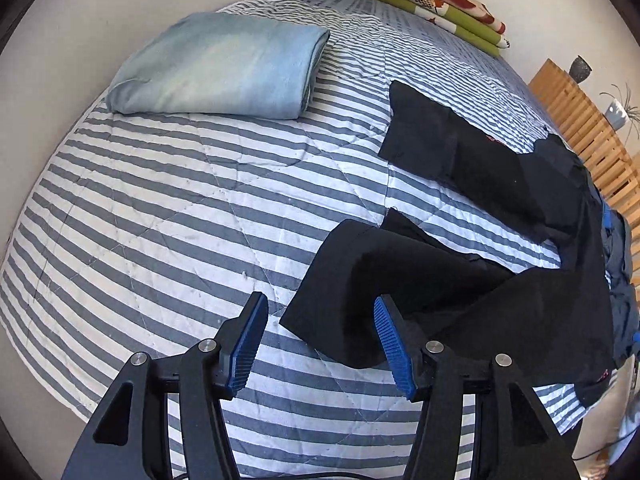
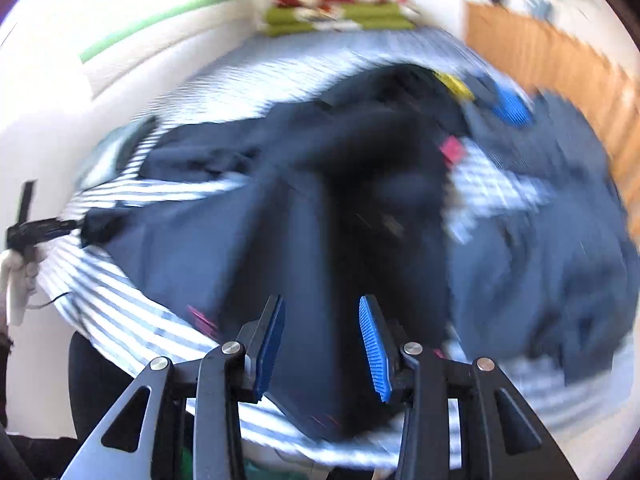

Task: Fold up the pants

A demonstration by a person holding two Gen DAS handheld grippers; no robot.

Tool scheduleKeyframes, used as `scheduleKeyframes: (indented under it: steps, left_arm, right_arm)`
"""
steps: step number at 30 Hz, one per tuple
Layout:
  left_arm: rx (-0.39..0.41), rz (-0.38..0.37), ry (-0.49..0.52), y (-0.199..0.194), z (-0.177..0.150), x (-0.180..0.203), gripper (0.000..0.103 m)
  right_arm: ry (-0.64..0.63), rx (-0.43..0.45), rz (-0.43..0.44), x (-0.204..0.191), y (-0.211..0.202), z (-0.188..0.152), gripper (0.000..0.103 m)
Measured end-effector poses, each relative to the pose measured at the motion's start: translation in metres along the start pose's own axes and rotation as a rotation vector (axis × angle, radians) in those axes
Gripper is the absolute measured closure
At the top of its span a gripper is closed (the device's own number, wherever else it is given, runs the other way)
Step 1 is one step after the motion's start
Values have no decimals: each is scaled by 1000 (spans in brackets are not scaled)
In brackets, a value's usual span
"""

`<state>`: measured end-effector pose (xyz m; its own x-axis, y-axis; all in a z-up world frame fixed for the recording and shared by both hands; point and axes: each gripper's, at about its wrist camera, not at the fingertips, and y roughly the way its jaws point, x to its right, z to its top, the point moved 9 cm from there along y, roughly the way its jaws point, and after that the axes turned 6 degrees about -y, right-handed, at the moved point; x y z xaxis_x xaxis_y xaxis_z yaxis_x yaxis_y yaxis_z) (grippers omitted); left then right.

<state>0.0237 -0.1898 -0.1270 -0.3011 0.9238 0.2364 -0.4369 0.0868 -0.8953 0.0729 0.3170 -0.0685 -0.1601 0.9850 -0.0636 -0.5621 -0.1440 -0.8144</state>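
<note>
The black fabric pants (image 1: 472,248) lie spread on the grey-and-white striped quilted bed (image 1: 180,208), legs reaching left, waist toward the right edge by the slatted wooden bed frame (image 1: 580,128). The left tool (image 1: 320,312) hangs just above the near leg's hem, its blue-padded fingers apart and empty. The right tool (image 2: 322,312), in a blurred view, is likewise apart over the dark cloth. A folded light-blue blanket (image 1: 224,68) lies far left

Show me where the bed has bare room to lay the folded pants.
Bare striped quilt lies left of the black pants, in front of the blue folded blanket. A narrow strip shows between the two pant legs. The right edge by the wooden slats is crowded with dark clothes.
</note>
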Motion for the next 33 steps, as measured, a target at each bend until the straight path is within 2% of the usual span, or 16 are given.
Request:
scheduleKeyframes:
  steps: [4, 6, 9, 14, 16, 19, 22, 26, 28, 29, 30, 33]
  left_arm:
    - [25, -20, -42, -9, -2, -9, 44]
    - [38, -45, -66, -17, -6, -13, 44]
    - [53, -63, -75, -28, -10, -21, 44]
    - [81, -82, -111, -43, -11, -42, 44]
    - [85, -89, -131, -45, -11, -53, 44]
    - [85, -98, -156, -46, -13, -68, 44]
    - [86, -94, -169, -46, -16, -80, 44]
    - [79, -89, -184, -42, -22, -91, 44]
    - [79, -87, -183, -41, -24, -94, 44]
    - [80, -85, -179, -40, -25, -95, 44]
    - [80, -84, -176, -40, -26, -95, 44]
    - [84, -79, -169, -41, -29, -95, 44]
  right_arm:
    - [-260, 36, 153, -105, 25, 62, 68]
    - [-385, 38, 207, -158, 49, 79, 68]
    - [-540, -7, 310, -237, 89, 88, 68]
    - [-824, 20, 328, -346, 129, 94, 68]
    - [-883, 17, 352, -372, 141, 95, 68]
    - [-940, -55, 398, -403, 166, 90, 68]
    - [-994, -97, 418, -415, 179, 77, 68]
    - [-1025, -130, 376, -414, 192, 68, 68]
    - [-1028, -134, 324, -411, 198, 69, 89]
    - [-1024, -142, 289, -408, 202, 70, 102]
    - [-1008, -146, 282, -406, 201, 72, 102]
    - [-945, -125, 356, -402, 172, 78, 102]
